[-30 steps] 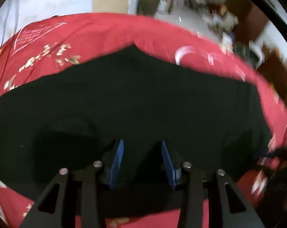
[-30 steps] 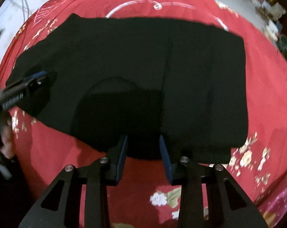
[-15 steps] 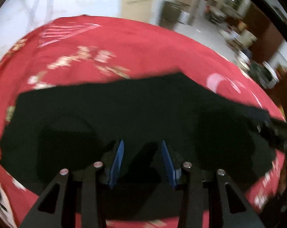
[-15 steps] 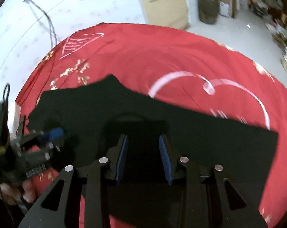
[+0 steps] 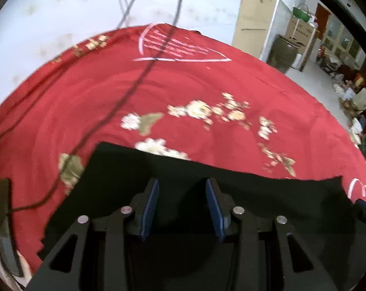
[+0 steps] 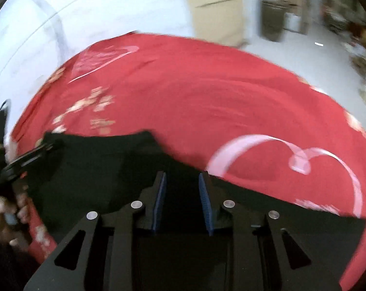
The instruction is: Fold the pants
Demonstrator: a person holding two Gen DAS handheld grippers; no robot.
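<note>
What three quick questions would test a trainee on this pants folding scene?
1. Pick one: the cloth under the black pants is A) plain blue, B) red with flowers, C) white.
2. True or false: the left gripper has its jaws shut tight.
3. In the left wrist view, what thin dark thing crosses the cloth from the top edge to the lower left?

Key: 1. B. 2. False, there is a clear gap between the jaws. 3. A cable.
</note>
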